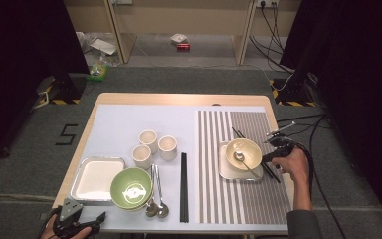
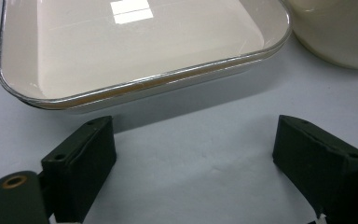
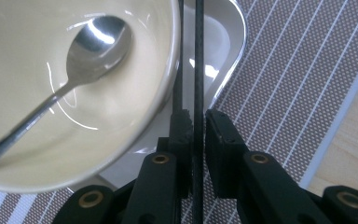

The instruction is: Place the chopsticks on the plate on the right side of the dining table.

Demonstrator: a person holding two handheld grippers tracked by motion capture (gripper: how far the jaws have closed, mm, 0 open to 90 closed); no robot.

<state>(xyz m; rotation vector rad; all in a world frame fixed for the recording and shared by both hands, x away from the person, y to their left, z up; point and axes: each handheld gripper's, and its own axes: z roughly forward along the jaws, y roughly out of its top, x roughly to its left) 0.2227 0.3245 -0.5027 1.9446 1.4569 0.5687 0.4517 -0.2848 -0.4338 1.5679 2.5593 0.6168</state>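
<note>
1. Right hand-held gripper (image 3: 194, 122), at the right side of the table, has its black jaws nearly together around a pair of thin black chopsticks (image 3: 196, 56); a narrow gap shows beside the sticks, so the grip looks loose.
2. These chopsticks lie along the right rim of a cream ceramic bowl (image 3: 65, 93) holding a steel spoon (image 3: 81, 51), on a white square plate (image 3: 226, 42) over a striped brown placemat (image 3: 298, 79).
3. Risk, as I judge it: a slack hold could let one stick slide out or roll against the bowl.
4. Left hand-held gripper (image 2: 193, 154), jaws wide apart and empty, rests at the near left before a white rectangular tray (image 2: 135, 84).
5. Readable writing: a black "5" marked on the grey floor (image 1: 67, 134) left of the table.
</note>
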